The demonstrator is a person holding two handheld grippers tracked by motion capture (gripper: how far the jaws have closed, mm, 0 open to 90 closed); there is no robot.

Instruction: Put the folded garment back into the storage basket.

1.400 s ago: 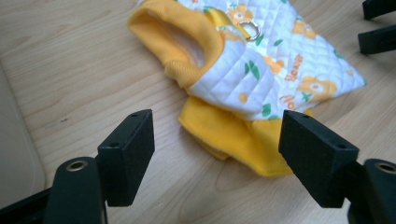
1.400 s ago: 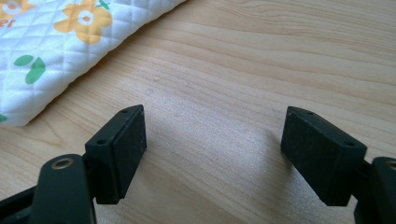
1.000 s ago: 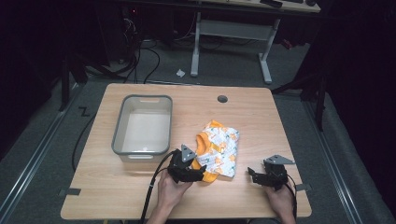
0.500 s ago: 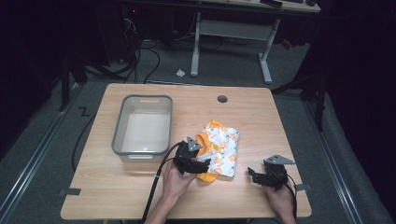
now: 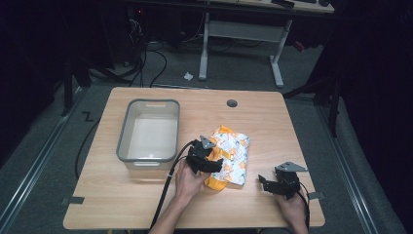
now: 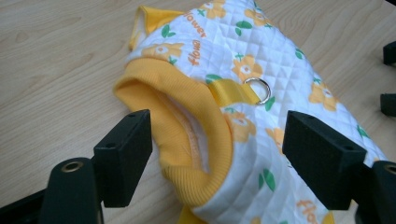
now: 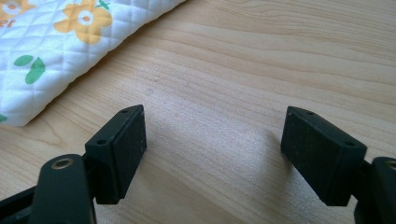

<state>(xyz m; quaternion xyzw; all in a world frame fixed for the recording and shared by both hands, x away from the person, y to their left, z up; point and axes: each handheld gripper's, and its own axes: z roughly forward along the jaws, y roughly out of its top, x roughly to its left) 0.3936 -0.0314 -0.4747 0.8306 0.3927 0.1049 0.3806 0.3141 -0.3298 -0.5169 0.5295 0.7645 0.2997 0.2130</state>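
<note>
A white quilted pet vest [image 5: 233,151] with orange flowers and yellow ribbed trim lies flat right of the table's middle. My left gripper [image 5: 213,158] is at its near left edge, open. In the left gripper view the gripper [image 6: 219,144] has its jaws on either side of the yellow ribbed opening [image 6: 187,121], not closed on it, and a metal D-ring [image 6: 258,88] on a yellow strap sits just beyond. My right gripper [image 5: 266,184] rests open to the right of the vest. In the right gripper view the gripper [image 7: 212,140] has bare wood between its jaws, and the vest [image 7: 56,42] is at the top left.
A grey plastic bin [image 5: 127,131] with nothing in it stands left of the vest. A round cable hole [image 5: 232,103] sits near the table's far edge [image 5: 195,89]. Cables trail from both grippers toward the person. Bare wood stretches along the front and the right side.
My left gripper has moved away from the person and onto the vest's near edge. The right gripper has stayed in place.
</note>
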